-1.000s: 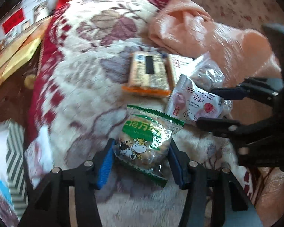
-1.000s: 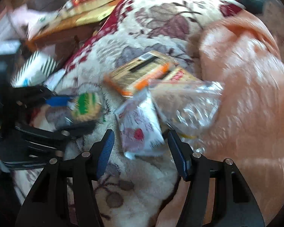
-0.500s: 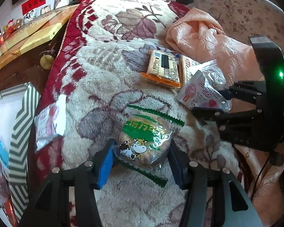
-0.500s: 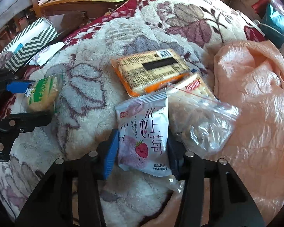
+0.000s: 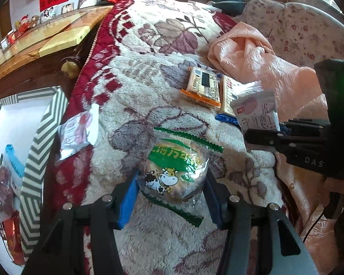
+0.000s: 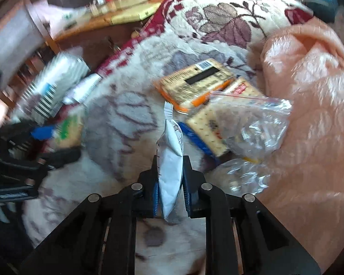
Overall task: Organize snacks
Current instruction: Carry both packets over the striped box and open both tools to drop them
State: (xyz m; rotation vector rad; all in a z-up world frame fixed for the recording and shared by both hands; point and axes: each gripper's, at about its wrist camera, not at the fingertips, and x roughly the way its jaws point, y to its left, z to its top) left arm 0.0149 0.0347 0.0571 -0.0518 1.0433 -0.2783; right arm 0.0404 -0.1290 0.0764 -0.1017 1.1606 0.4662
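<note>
Where the fluffy cream blanket (image 5: 153, 105) with its maroon leaf pattern lies nearest, the left gripper (image 5: 172, 194) tilts steeply down with its 2 blue-padded fingers (image 5: 128, 197) pressed against the sides of a round, crinkly clear-and-green biscuit packet (image 5: 175, 169) printed with a cartoon cow. To its right, the right gripper (image 6: 170, 183) also points steeply down, and its jaws have just been closing: they now pinch a small, puffy white strawberry snack pouch (image 6: 169, 165) edge-on, its zigzag top seam standing upright. Just beyond that pouch lie a flat cracker pack (image 6: 206, 126) with a blue edge and a crumpled clear zip bag (image 6: 252, 123) overlapping it. A little farther back rests a flat rectangular orange-trimmed packet (image 5: 204, 87), touching the cracker pack. A wrinkled, shiny peach cloth (image 5: 259, 64) is heaped at the right. At the left blanket edge lies another small white pouch (image 5: 79, 130), and beside it a chevron-striped box (image 5: 43, 137) with a white interior holds a few bagged snacks.
</note>
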